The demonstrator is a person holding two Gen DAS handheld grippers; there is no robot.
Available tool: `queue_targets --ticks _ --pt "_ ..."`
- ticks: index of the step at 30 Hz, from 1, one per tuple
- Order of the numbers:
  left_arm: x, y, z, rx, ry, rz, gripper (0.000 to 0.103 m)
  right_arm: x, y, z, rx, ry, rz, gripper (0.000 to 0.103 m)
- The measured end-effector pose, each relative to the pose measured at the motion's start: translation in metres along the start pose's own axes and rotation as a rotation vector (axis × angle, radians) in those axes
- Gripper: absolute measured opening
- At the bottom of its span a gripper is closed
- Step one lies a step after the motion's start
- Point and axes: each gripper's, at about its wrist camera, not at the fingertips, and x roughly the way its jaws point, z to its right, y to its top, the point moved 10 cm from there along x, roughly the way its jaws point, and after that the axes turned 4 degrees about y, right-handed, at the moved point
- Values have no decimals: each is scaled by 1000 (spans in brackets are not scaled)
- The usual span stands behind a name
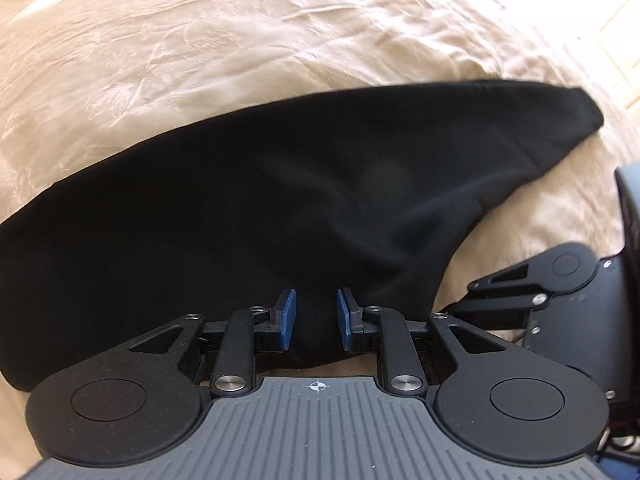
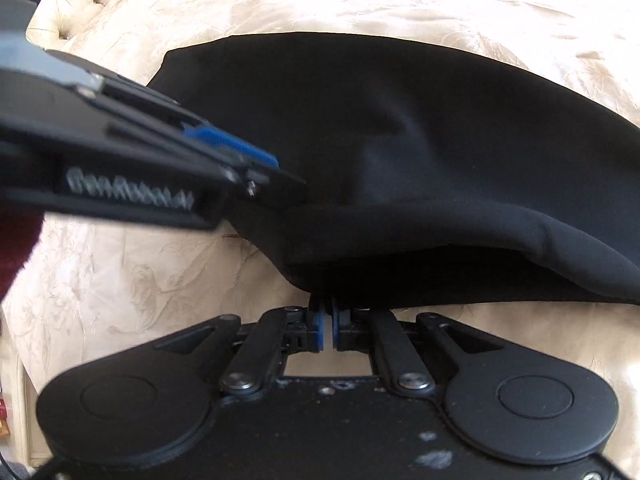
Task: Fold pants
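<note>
Black pants (image 1: 224,200) lie folded lengthwise on a cream bedspread (image 1: 200,40). In the left wrist view my left gripper (image 1: 316,318) is open, its blue pads (image 1: 286,318) either side of the pants' near edge with a gap between pad and cloth. In the right wrist view my right gripper (image 2: 327,318) is shut on the near edge of the pants (image 2: 400,140), lifting a fold of cloth. The left gripper (image 2: 240,156) shows at the left of that view, over the pants' edge. The right gripper's body (image 1: 540,280) shows at the right of the left wrist view.
The cream embroidered bedspread (image 2: 140,280) lies all around the pants. A tufted headboard or cushion (image 2: 80,8) is at the upper left of the right wrist view. A pale floor or wall (image 1: 624,32) shows beyond the bed's right edge.
</note>
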Motion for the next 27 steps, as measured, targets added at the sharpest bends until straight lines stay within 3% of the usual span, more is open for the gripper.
queue_targets --ticks 3,5,7,9,14,18,22,27 --pt "26 -11 1 106 116 -40 22 0 -9 2 44 1 -31 10" --pt "28 -14 2 155 139 -45 22 -5 -20 0 70 4 -58 11" --pt "18 -14 1 165 131 -23 22 -18 -28 -3 64 6 -56 11" --pt "4 -12 -5 109 105 6 22 -39 -29 -5 61 9 -16 11" --pt "-18 -9 -15 -35 36 86 22 -85 -7 13 129 -49 192 12" --pt "-11 -19 6 -14 -31 73 22 -92 18 45 217 -95 281 12" --pt "9 -39 23 73 0 18 22 -80 22 61 244 -122 260 12" --pt "12 -39 21 90 15 12 23 -49 -11 71 249 -166 106 13"
